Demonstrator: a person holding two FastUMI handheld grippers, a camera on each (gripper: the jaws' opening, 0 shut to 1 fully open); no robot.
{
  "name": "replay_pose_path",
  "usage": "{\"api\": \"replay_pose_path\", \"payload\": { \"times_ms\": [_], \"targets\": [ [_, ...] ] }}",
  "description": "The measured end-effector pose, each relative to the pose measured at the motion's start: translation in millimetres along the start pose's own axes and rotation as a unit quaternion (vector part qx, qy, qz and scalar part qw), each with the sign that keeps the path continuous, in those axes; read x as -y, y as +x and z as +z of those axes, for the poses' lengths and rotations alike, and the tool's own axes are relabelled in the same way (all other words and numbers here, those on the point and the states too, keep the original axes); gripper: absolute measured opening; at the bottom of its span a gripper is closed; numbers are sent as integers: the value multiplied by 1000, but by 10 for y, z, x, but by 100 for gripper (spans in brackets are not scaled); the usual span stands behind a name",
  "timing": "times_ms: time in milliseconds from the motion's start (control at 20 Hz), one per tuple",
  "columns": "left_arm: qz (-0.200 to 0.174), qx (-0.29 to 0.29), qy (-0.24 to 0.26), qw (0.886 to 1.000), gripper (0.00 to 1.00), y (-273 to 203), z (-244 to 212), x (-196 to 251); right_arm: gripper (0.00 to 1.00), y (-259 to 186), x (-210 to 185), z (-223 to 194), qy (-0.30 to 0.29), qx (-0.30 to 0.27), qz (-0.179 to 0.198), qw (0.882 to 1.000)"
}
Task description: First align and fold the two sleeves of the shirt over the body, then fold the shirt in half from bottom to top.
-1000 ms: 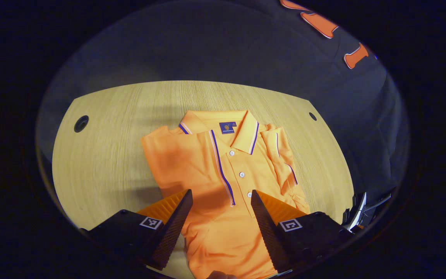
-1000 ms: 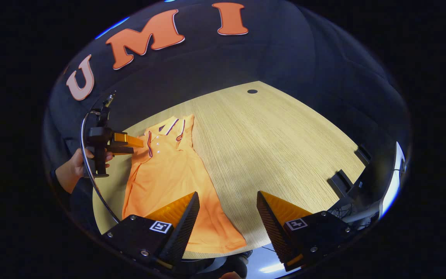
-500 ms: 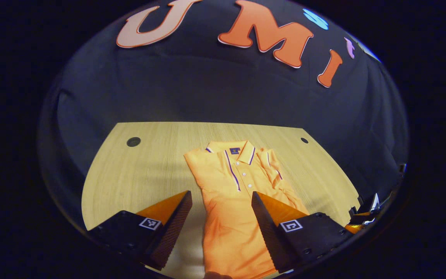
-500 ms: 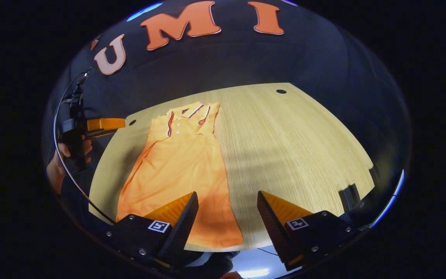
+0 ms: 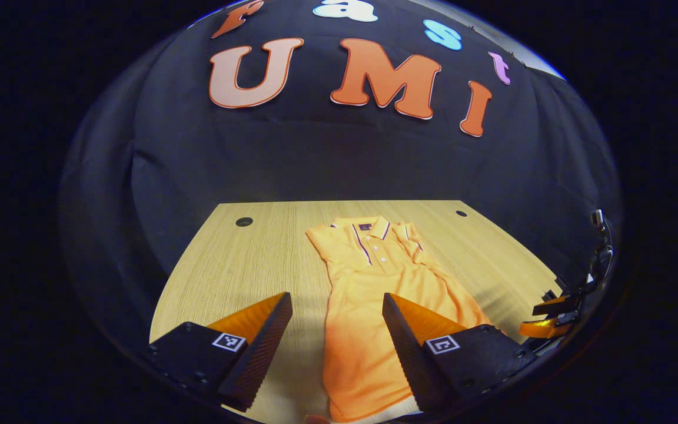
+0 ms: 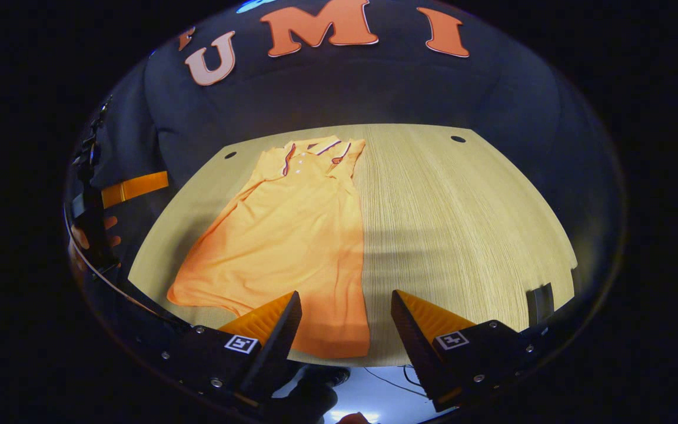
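An orange polo shirt is laid flat on the wooden tabletop, collar toward the far edge, hem toward the near one. Both sleeves are seen folded in over the body. The collar and the buttoned placket are trimmed with dark and white stripes. The lower body is spread out, unfolded.
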State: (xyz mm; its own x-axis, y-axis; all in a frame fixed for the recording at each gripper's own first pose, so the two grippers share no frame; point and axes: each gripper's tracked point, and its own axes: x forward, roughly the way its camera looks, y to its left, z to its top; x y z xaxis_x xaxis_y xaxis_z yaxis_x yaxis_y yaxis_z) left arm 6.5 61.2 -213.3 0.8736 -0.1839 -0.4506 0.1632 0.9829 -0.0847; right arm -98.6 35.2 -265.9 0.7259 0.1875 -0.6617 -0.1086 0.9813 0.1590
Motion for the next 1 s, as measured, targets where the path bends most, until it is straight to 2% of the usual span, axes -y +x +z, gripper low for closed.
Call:
{"api": "replay_pose_path", "payload": {
  "times_ms": [200,400,700,900,1000],
  "targets": [
    [12,-36,-4,999,95,-308,-575,113,94,32,-21,-274,-11,-18,11,1000],
    [21,-83,2,996,99,-422,-1108,178,94,76,-43,-469,-27,-32,16,999],
    [31,-118,-12,992,99,-366,-1669,113,94,237,-99,-593,-53,-40,14,998],
    [34,-131,-2,991,99,-325,-1915,113,94,340,-188,-670,-58,-43,20,997],
    [33,-141,2,989,99,-290,-2038,105,94,346,-190,-652,-73,-36,11,997]
  ]
}}
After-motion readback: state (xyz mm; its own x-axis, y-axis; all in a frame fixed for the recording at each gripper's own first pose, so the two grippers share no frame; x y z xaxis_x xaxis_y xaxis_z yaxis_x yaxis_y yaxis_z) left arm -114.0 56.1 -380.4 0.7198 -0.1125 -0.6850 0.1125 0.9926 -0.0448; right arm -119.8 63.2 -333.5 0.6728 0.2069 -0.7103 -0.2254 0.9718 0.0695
